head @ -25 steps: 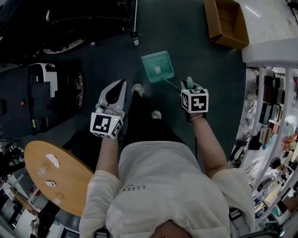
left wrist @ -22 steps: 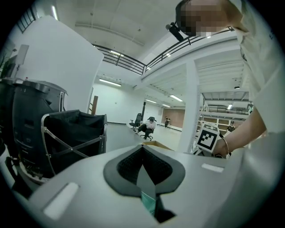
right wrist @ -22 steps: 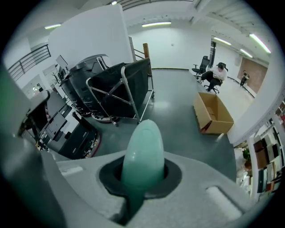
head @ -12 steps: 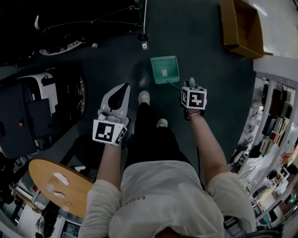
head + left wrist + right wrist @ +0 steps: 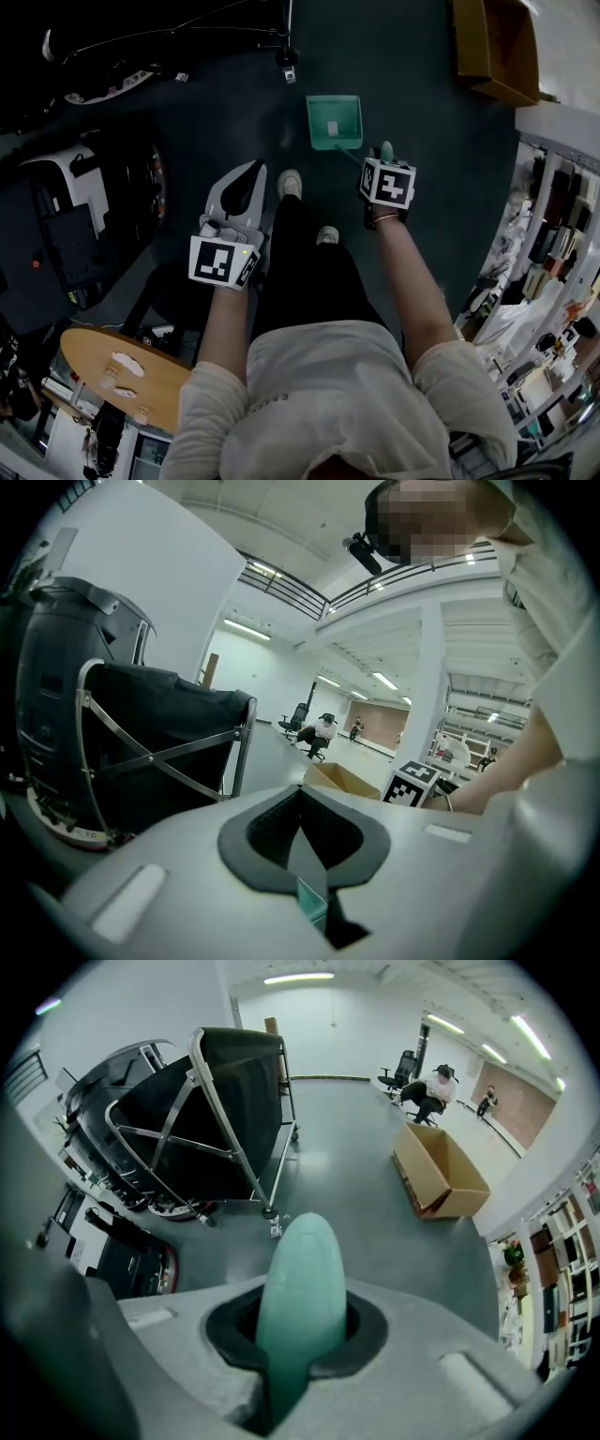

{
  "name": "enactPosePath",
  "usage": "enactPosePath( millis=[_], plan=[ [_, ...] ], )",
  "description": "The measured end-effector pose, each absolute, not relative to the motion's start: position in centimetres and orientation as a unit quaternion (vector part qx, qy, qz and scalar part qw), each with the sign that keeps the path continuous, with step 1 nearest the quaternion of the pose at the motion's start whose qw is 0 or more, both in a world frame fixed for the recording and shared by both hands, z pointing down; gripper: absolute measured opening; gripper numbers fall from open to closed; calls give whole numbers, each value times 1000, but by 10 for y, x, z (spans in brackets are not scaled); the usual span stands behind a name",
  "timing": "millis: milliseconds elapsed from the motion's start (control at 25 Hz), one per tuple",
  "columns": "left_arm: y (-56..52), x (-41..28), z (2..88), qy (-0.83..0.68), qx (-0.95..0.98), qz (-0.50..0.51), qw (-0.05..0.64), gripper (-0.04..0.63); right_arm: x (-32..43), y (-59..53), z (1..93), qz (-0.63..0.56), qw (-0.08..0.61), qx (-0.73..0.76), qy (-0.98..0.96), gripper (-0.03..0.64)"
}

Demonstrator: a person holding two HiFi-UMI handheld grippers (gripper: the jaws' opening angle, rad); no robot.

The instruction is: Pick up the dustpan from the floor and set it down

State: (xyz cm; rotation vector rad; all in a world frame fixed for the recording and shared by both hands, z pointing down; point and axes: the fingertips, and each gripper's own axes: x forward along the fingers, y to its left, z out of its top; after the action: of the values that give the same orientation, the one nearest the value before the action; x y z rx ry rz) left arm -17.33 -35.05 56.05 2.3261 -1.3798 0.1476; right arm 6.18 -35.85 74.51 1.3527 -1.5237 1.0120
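Observation:
The teal dustpan (image 5: 333,122) shows over the dark floor just ahead of the person's shoes (image 5: 289,182), its thin handle running back to my right gripper (image 5: 385,156). That gripper points steeply down and is shut on the rounded teal handle end (image 5: 300,1279), which stands up between its black pads. Whether the pan touches the floor cannot be told. My left gripper (image 5: 246,180) hangs left of the person's legs, shut, with nothing held. A sliver of teal (image 5: 312,902) shows through the slit of the left gripper (image 5: 302,841).
A black folding cart (image 5: 216,1101) stands beyond the dustpan. An open cardboard box (image 5: 495,47) lies at the far right, with shelving (image 5: 553,234) along the right side. A black machine (image 5: 66,234) and a round wooden table (image 5: 127,375) are at the left.
Both grippers have sunk lower. The right one still holds the dustpan, whose pan now shows smaller and a little farther from the person's feet.

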Motion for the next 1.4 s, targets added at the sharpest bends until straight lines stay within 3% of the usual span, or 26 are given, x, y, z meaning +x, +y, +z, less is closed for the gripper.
enactPosePath(
  millis=[40, 120, 320, 560, 760, 800, 840, 880, 920, 1240, 1400],
  plan=[
    [-350, -175, 561, -498, 838, 54, 215, 17, 60, -361, 744, 407, 411, 543, -609, 49],
    [-350, -178, 562, -503, 834, 50, 222, 17, 59, -364, 741, 413, 387, 555, -609, 231],
    [-349, -180, 556, -509, 828, 39, 233, 17, 66, -366, 730, 394, 357, 576, -621, 436],
    [-336, -172, 532, -505, 835, 21, 217, 17, 73, -359, 678, 396, 304, 578, -645, 449],
    [-305, -138, 480, -493, 849, 0, 191, 17, 84, -332, 609, 386, 269, 564, -679, 425],
    [-295, -127, 468, -488, 852, -6, 187, 17, 91, -323, 592, 380, 261, 569, -682, 367],
    [-286, -117, 457, -484, 856, -10, 182, 17, 100, -313, 575, 368, 255, 576, -684, 264],
    [-276, -108, 446, -480, 859, -12, 176, 17, 108, -303, 557, 351, 250, 584, -688, 107],
    [-266, -100, 436, -478, 862, -11, 169, 17, 115, -293, 539, 333, 245, 589, -694, 2],
    [-185, -78, 358, -500, 863, -14, 70, 17, 139, -213, 442, 251, 145, 569, -769, -9],
    [-138, -65, 340, -505, 862, -15, 46, 17, 156, -167, 421, 210, 136, 559, -791, -9]
  ],
)
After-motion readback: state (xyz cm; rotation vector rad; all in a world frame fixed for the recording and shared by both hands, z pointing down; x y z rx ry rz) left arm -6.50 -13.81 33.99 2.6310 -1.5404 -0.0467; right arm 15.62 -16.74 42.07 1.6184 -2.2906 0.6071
